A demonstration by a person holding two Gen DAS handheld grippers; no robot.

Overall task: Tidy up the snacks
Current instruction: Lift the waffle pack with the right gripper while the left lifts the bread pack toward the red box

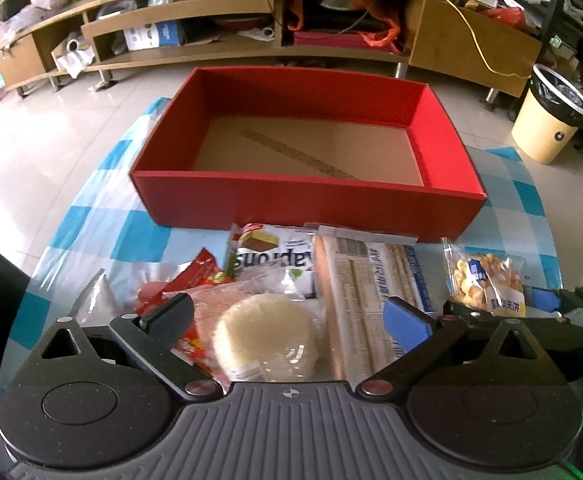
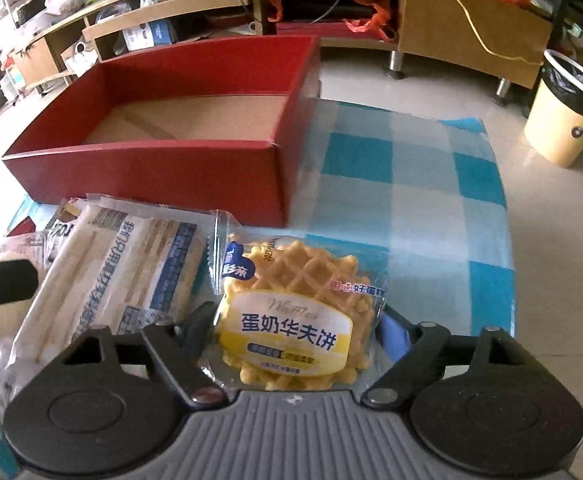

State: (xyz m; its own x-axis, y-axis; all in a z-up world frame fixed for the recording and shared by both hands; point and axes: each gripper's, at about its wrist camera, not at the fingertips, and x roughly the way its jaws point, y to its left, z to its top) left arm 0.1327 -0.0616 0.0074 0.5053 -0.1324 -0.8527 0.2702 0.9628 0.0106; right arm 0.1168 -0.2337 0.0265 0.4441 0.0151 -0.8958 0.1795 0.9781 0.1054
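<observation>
The right gripper straddles the waffle packet, its 2 fingers flanking the wrapper; whether the pads already press it I cannot tell. To do this well, I judge, squeeze on the cake's body, not the loose film, then lift clear of the long biscuit packet beside its left finger. Beyond stands the empty red box. The left gripper hangs wide open over a round white bun.

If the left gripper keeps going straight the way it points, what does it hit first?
Most likely the round pale bun in clear wrap, lying directly between the open left gripper fingers. How far off it is cannot be judged.
</observation>
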